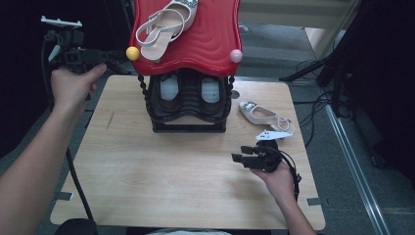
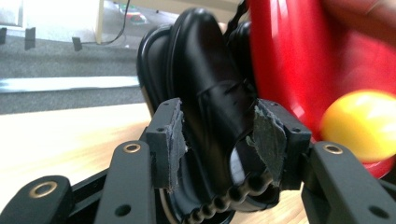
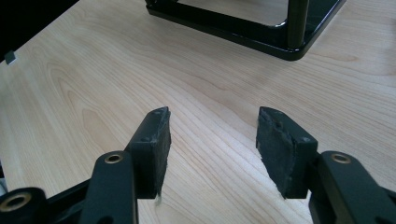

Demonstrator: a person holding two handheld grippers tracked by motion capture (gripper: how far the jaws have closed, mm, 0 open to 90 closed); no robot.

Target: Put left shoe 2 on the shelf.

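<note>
A shoe rack with a red top shelf (image 1: 208, 36) and a black frame stands at the back of the wooden table (image 1: 166, 171). Two black shoes (image 1: 169, 93) sit side by side on its lower shelf. One white sandal (image 1: 164, 27) lies on the red shelf, another white sandal (image 1: 264, 116) on the table right of the rack. My left gripper (image 1: 116, 58) hovers at the rack's left side by the yellow ball (image 1: 132, 53). In the left gripper view it (image 2: 217, 135) stands open, with a black shoe (image 2: 210, 88) seen between the pads, untouched. My right gripper (image 1: 239, 154) rests open and empty (image 3: 212, 135) over bare wood.
A pink ball (image 1: 236, 56) caps the red shelf's right front corner. The rack's black base (image 3: 261, 32) lies ahead of the right gripper. Dark stands and cables crowd the floor to the right of the table (image 1: 337, 73).
</note>
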